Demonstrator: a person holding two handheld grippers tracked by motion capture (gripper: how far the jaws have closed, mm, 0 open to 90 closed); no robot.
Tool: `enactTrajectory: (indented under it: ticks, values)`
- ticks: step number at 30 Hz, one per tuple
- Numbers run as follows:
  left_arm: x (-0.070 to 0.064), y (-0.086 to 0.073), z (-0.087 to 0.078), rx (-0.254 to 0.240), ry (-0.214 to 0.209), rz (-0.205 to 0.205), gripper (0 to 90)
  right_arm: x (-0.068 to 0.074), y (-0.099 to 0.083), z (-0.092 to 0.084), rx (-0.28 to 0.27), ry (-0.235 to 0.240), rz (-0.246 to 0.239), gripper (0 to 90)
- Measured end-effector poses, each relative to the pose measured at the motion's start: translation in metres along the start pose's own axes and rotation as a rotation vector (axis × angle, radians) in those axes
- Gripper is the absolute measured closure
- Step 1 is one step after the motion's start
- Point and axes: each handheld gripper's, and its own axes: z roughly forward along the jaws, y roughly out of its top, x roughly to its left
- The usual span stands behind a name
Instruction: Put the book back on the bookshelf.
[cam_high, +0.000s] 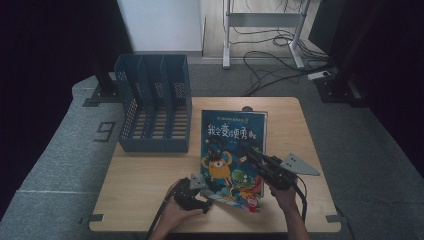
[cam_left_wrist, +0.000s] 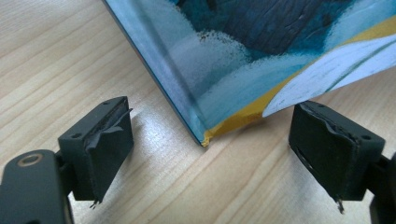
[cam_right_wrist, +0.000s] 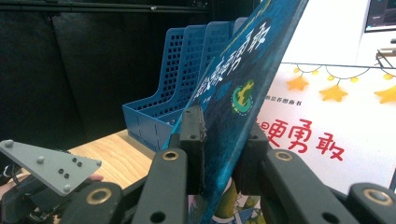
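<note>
At the table's (cam_high: 150, 200) near edge, the left tongs (cam_high: 192, 189) sit low and spread, straddling the picture book's (cam_high: 232, 150) near corner without touching it. Beside them, the right tongs (cam_high: 255, 159) pinch the book's cover and hold it tilted up. Beyond, the blue file rack (cam_high: 154, 102) waits; slotting the book in looks still undone.
</note>
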Motion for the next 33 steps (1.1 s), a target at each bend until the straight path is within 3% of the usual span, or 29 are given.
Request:
enactTrajectory:
  ticks: [5, 33]
  values:
    - [0.0012, 0.0007, 0.0014, -0.007, 0.012, -0.008, 13.5, 0.0035, 0.0022, -0.0005, -0.007, 0.008, -0.022, 76.1]
    - [0.0005, 0.0000, -0.0036, -0.033, -0.026, -0.017, 16.3, -0.0003, -0.0005, -0.0009, -0.014, 0.013, -0.015, 76.0]
